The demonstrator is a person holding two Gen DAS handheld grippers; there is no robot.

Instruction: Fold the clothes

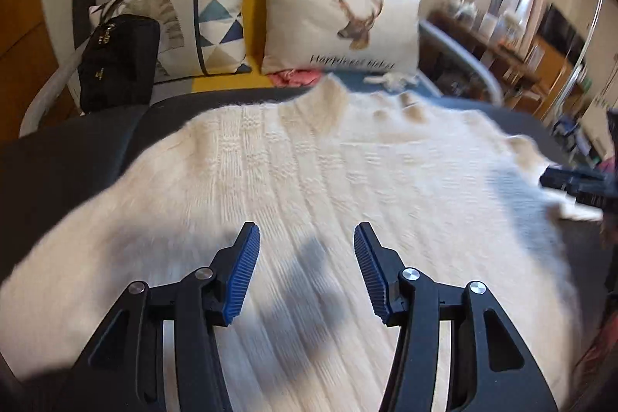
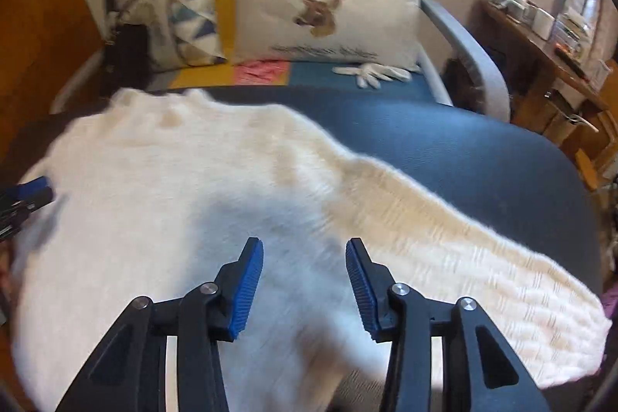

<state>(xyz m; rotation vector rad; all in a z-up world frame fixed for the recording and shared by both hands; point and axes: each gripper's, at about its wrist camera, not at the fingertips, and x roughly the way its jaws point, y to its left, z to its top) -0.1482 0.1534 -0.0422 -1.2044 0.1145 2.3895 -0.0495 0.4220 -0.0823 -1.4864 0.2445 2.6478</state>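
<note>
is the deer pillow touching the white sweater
Apart. In the right wrist view, a band of bare blue cushion lies between the deer pillow on the sofa and the far edge of the white sweater.

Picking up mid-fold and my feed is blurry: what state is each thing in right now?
Left gripper: open, empty, above the sweater.
Right gripper: open, empty, above the sweater.
White knit sweater: spread flat on the dark cushion, not yet folded; one sleeve stretched out sideways.
Deer pillow: upright against the sofa back.
Triangle-pattern pillow: upright, leaning.
Black handbag: standing, looks closed.
White glove: lying flat.
</note>
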